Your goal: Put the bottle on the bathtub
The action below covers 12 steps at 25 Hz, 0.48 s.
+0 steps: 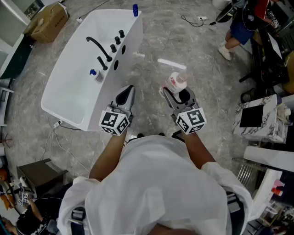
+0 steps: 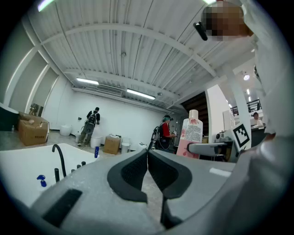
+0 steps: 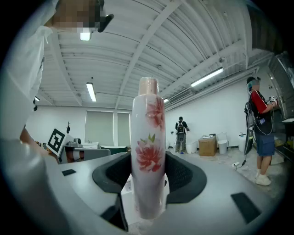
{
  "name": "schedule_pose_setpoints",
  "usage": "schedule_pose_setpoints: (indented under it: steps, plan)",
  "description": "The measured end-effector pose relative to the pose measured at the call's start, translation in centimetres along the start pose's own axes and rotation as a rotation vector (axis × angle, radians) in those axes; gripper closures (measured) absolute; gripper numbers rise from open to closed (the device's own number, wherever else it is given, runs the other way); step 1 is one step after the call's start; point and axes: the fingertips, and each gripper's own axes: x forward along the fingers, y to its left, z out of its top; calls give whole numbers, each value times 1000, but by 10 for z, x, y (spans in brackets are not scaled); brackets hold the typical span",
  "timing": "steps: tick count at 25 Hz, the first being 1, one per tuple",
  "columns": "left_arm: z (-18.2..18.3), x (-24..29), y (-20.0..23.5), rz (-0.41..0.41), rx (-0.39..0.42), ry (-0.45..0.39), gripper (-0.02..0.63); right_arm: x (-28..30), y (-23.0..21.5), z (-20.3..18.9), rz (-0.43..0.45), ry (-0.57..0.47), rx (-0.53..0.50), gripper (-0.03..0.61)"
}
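bottle (image 3: 148, 151) first: where does it stand against the bathtub (image 1: 64, 114)? asks the supervisor.

inspector: not on it. it is held upright in the air, off to the right of the bathtub and clear of its rim, over the floor. the right gripper (image 1: 177, 95) is clamped on its body, gripping it on both sides at the flower print.

supervisor: and the other claw?

inspector: the left gripper (image 1: 129, 90) has its jaws together with nothing between them. it hangs between the bottle and the bathtub, near the bathtub's right-hand wall. i see no contact with that wall.

supervisor: progress, then?

inspector: pick-up appears complete. carry and set-down are outstanding. in my judgement the bottle must travel left to the bathtub, come down upright on a flat part of the rim, and be let go. none of that shows yet. the rim on the right side of the bathtub, where the black faucet (image 1: 98, 47) and its knobs stand, looks the nearest ledge (a small blue container (image 1: 135, 9) already sits at the bathtub's far end, so that corner is taken).

supervisor: finding?

inspector: task open, roughly at its middle, bottle secure in the claw.
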Motion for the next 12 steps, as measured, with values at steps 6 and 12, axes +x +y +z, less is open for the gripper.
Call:
schedule_pose_setpoints:
  steps: [6, 12]
  plan:
    - [0, 0, -5, -6, 17, -2, 597, -6, -10, 0, -11, -1, 9, 353]
    - [-4, 2, -14, 1, 7, 3, 597, -16, -15, -3, -13, -4, 42, 353]
